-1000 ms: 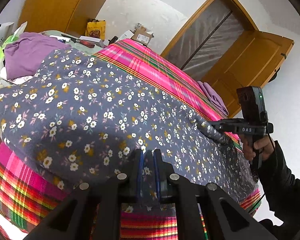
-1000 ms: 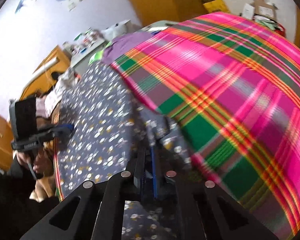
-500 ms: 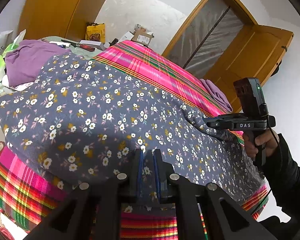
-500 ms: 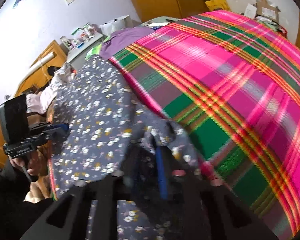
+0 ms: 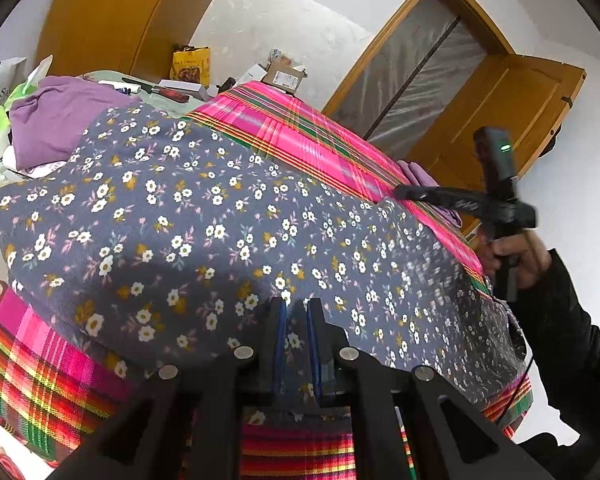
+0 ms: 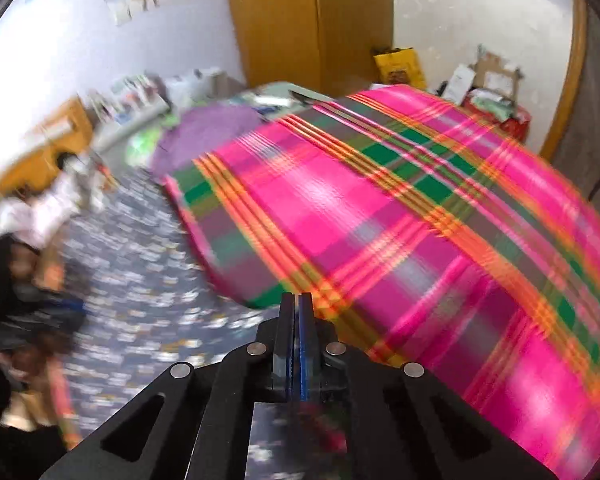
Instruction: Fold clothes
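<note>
The floral garment (image 5: 228, 240) is lying spread flat across the near half of the pink plaid bedcover (image 5: 300, 136), most likely laid out this way so its edges can be caught and carried over in a fold. The left gripper (image 5: 296, 312) is pinching the near hem — blue-lined fingers are standing a little apart with flowered cloth bunched between them, so it is probably anchoring that edge. The right gripper (image 6: 296, 308) is hanging over the boundary between garment and bedcover; its fingers are pressed together, and nothing is showing between the tips. In the left wrist view the same gripper (image 5: 400, 191) is reaching to the far edge of the garment, at the seam with the plaid, but whether it is touching the cloth there I cannot tell. The right wrist view is heavily blurred, so fine detail is lost.

As for containers — a yellow bag (image 5: 191, 65) is standing against the back wall and an open cardboard box (image 5: 284, 76) is sitting beside it; their contents are too small to make out. A purple garment (image 5: 56, 120) is heaped on the far left, and another purple cloth (image 5: 418, 174) is lying near the bed's right edge, perhaps waiting to be folded, perhaps already done
</note>
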